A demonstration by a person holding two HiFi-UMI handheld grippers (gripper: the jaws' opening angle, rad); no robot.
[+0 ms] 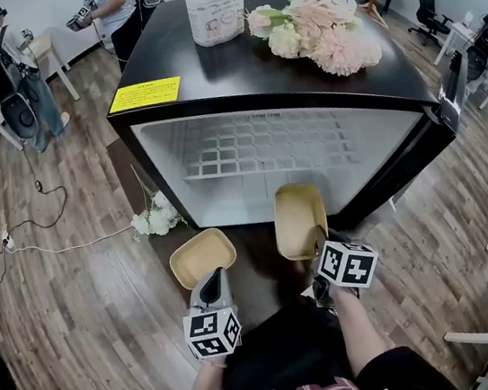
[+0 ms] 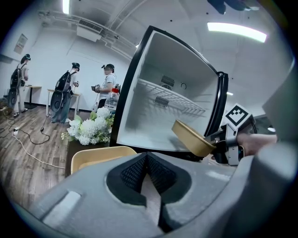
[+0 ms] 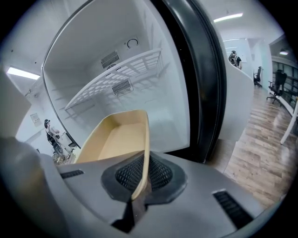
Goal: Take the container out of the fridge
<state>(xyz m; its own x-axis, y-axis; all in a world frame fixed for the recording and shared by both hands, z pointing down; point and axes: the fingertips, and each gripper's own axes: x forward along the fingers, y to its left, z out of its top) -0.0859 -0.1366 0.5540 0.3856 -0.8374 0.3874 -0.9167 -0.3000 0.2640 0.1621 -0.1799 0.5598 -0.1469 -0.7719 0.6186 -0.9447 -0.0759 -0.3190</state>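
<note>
The small black fridge (image 1: 208, 77) stands open, its white inside holding only a wire shelf (image 1: 265, 150). My right gripper (image 1: 317, 247) is shut on the rim of a tan container (image 1: 299, 218), held tilted just in front of the fridge opening. The right gripper view shows that rim pinched between the pads of my right gripper (image 3: 139, 186), with the container (image 3: 118, 139) pointing into the fridge. My left gripper (image 1: 211, 281) is shut at the rim of a second tan container (image 1: 203, 257), lower left of the opening. In the left gripper view, that container (image 2: 100, 155) lies just beyond my left gripper (image 2: 148, 176).
On the fridge top lie pink flowers (image 1: 314, 25), a white pack (image 1: 216, 10) and a yellow label (image 1: 145, 93). White flowers (image 1: 155, 216) lie at the fridge's lower left. Cables (image 1: 41, 238) trail over the wooden floor. People (image 1: 18, 78) stand at the back left.
</note>
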